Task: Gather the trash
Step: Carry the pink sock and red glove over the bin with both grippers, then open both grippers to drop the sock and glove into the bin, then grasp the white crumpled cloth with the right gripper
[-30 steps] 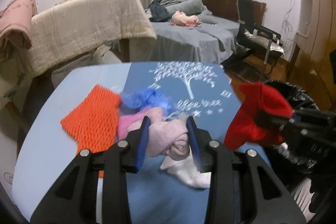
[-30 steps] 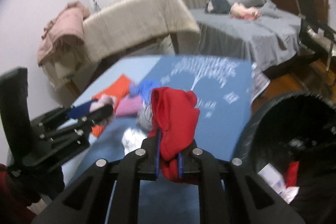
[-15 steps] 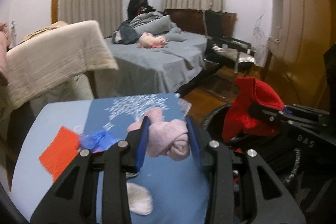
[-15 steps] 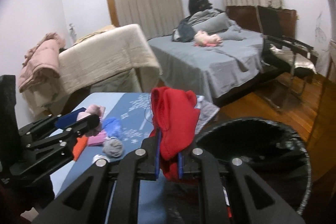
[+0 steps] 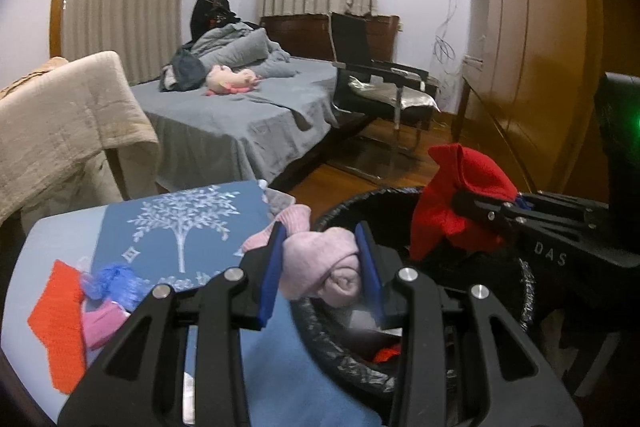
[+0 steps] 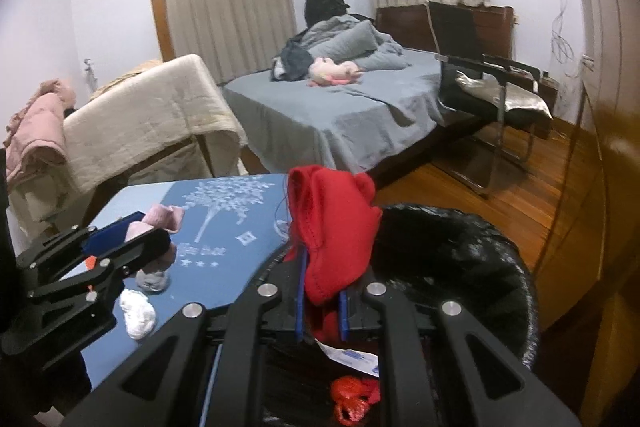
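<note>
My left gripper (image 5: 320, 259) is shut on a rolled pink sock (image 5: 324, 267), holding it over the near rim of the black-lined trash bin (image 5: 336, 351). My right gripper (image 6: 322, 295) is shut on a red cloth (image 6: 332, 223) and hangs over the same bin (image 6: 480, 267), whose inside shows red scraps and white paper. From the left wrist view the red cloth (image 5: 452, 203) and the right gripper show at right. From the right wrist view the left gripper (image 6: 132, 241) with the pink sock (image 6: 160, 219) shows at left.
On the blue table (image 5: 64, 239) lie an orange knit piece (image 5: 56, 323), a blue crumpled wad (image 5: 112, 283), a pink item (image 5: 100, 319), a grey ball (image 6: 152, 279) and a white wad (image 6: 138, 313). Behind stand a draped chair (image 6: 152, 115), a bed (image 6: 340, 115), a black chair (image 6: 480, 83) and a wardrobe (image 5: 532, 67).
Both grippers swung right from above the table to over the trash bin, each still holding its item. The table's clutter slid to the left of the views.
</note>
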Demonstrator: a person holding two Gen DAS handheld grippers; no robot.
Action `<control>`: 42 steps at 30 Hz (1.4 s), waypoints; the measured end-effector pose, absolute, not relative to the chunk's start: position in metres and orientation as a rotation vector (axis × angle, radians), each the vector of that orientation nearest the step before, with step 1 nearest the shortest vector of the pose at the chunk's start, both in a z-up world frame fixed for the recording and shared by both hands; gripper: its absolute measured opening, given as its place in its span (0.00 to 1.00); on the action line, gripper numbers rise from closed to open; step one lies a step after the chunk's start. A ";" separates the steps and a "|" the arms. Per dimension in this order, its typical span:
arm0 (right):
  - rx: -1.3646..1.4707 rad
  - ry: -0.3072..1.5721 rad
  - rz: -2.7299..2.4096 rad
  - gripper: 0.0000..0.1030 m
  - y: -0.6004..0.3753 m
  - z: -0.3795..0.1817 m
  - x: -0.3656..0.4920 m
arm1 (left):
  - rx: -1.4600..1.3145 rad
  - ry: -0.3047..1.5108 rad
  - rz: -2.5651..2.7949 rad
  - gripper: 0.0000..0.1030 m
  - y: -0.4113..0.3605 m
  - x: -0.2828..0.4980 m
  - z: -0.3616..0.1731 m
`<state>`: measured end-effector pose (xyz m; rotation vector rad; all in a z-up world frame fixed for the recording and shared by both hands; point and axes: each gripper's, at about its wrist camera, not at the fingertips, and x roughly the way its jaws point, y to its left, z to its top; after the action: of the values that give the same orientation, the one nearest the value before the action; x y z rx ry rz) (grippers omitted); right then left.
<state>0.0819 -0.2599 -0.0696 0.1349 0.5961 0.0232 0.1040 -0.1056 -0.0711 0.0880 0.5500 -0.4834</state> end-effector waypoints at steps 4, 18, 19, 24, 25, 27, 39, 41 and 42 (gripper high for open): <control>0.148 0.611 -0.012 0.13 -0.275 -0.079 0.082 | 0.089 0.575 -0.521 0.34 -0.122 0.108 -0.084; 0.115 0.593 -0.209 0.90 -0.318 -0.085 0.071 | 0.037 0.605 -0.627 0.81 -0.142 0.130 -0.103; 0.113 0.586 -0.214 0.92 -0.317 -0.085 0.071 | 0.040 0.603 -0.621 0.83 -0.140 0.130 -0.101; 0.094 0.563 -0.205 0.94 -0.301 -0.082 0.070 | 0.078 0.583 -0.528 0.88 -0.106 0.126 -0.099; 0.081 0.560 -0.210 0.94 -0.294 -0.082 0.071 | 0.082 0.584 -0.512 0.89 -0.100 0.126 -0.097; 0.065 0.552 -0.214 0.94 -0.281 -0.082 0.072 | 0.090 0.588 -0.461 0.90 -0.079 0.125 -0.098; 0.064 0.599 0.027 0.94 -0.177 -0.103 0.088 | 0.034 0.632 -0.163 0.90 0.047 0.092 -0.112; 0.049 0.610 0.072 0.94 -0.155 -0.108 0.092 | 0.025 0.646 -0.123 0.90 0.067 0.087 -0.117; 0.045 0.616 0.094 0.94 -0.145 -0.111 0.093 | 0.019 0.652 -0.104 0.90 0.076 0.085 -0.119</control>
<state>0.0935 -0.1450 -0.1108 0.0447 0.6163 0.0939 0.0852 0.0757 -0.1189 0.0189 0.6518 -0.1035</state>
